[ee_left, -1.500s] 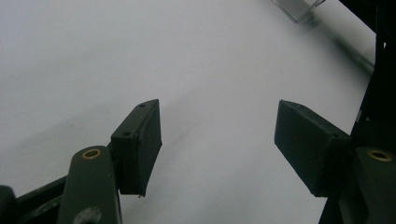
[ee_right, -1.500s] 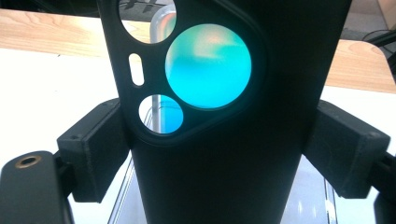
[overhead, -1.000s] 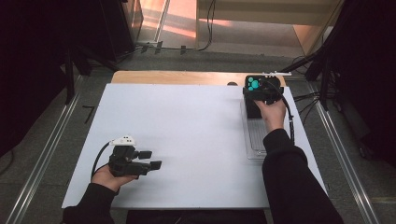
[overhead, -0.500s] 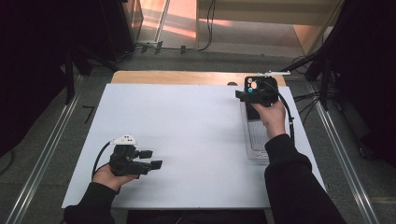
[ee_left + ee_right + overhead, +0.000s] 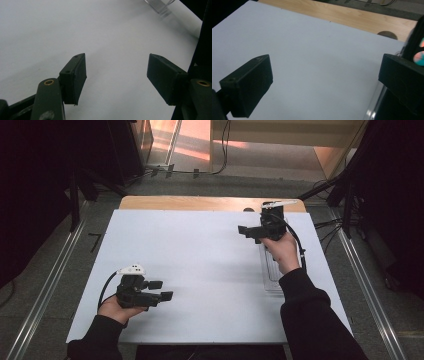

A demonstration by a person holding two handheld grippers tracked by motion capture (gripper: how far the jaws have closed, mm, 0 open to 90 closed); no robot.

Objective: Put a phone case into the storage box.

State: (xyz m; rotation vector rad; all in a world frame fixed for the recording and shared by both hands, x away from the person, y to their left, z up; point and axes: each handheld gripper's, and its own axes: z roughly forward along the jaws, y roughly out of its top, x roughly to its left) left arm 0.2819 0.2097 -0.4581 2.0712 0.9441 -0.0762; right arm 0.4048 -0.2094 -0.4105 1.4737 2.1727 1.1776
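White tabletop [image 5: 200, 265] lies under your left gripper [image 5: 161, 290] and your right gripper [image 5: 246, 232] above the clear tray [image 5: 272, 277], jaws spread wide, empty.

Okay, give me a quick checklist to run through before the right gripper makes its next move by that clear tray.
1. Right gripper open: ok, jaws stand wide apart with nothing between them.
2. Left gripper out of the way: ok, it is open, low at the near left of the white board.
3. Clear tray within reach: ok, it lies under the right hand.
4. What the tray holds: cannot tell.
5. Dark, colour-spotted thing at the right gripper view's edge: cannot tell what it is.
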